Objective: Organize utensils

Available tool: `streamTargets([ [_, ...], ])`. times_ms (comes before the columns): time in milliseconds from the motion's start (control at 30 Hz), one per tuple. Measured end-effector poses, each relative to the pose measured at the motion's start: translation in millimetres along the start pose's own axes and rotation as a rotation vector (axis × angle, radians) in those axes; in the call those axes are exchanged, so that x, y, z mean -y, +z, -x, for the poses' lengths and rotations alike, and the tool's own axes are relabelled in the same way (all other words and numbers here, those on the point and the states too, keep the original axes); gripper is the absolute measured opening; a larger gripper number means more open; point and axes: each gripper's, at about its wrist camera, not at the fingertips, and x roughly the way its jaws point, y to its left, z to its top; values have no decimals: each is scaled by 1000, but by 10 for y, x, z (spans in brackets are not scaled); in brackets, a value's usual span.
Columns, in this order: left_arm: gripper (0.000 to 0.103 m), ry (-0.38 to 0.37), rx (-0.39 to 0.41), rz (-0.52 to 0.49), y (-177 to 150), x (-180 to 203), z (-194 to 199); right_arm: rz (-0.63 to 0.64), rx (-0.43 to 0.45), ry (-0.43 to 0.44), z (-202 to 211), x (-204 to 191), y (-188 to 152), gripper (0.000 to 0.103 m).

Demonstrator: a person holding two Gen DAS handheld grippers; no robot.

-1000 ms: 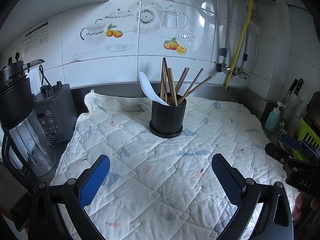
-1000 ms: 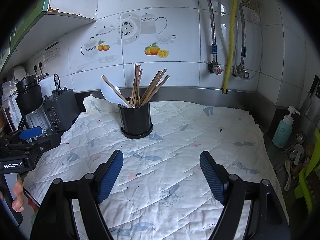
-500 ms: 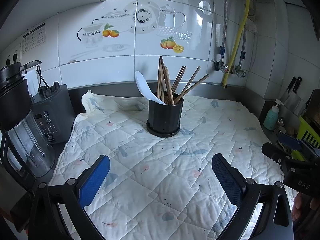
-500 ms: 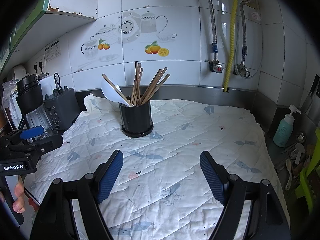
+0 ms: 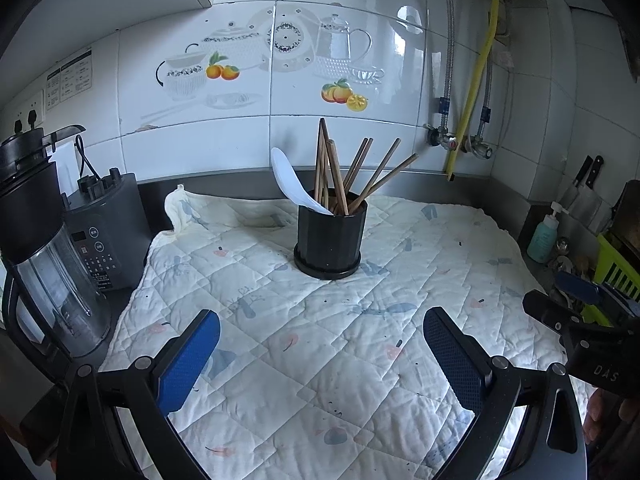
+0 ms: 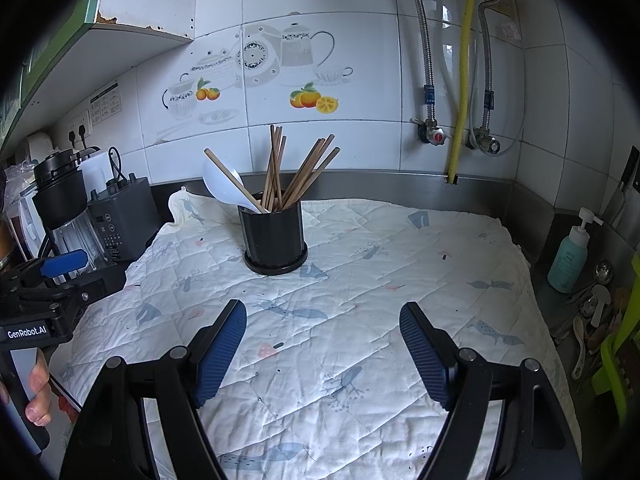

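Note:
A black utensil holder stands upright on a quilted cloth at the back middle; it also shows in the right wrist view. Several wooden chopsticks and a white spoon stand in it, as in the right wrist view. My left gripper is open and empty, hanging above the cloth well in front of the holder. My right gripper is open and empty too, over the cloth in front of the holder.
A blender and grey appliance base stand left. A soap bottle, loose spoons and a green rack sit at the right. Knives hang on the right wall. Pipes run down the tiles.
Both grippers stay open and empty. The left view has shifted slightly, so the holder sits a little lower and nearer the middle.

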Motion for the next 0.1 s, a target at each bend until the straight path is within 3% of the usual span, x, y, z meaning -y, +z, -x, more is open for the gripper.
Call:
streamTargets([
  [100,103,-10,-7,-2,7,4,-2,-5,0,0,2,5,-6,87],
])
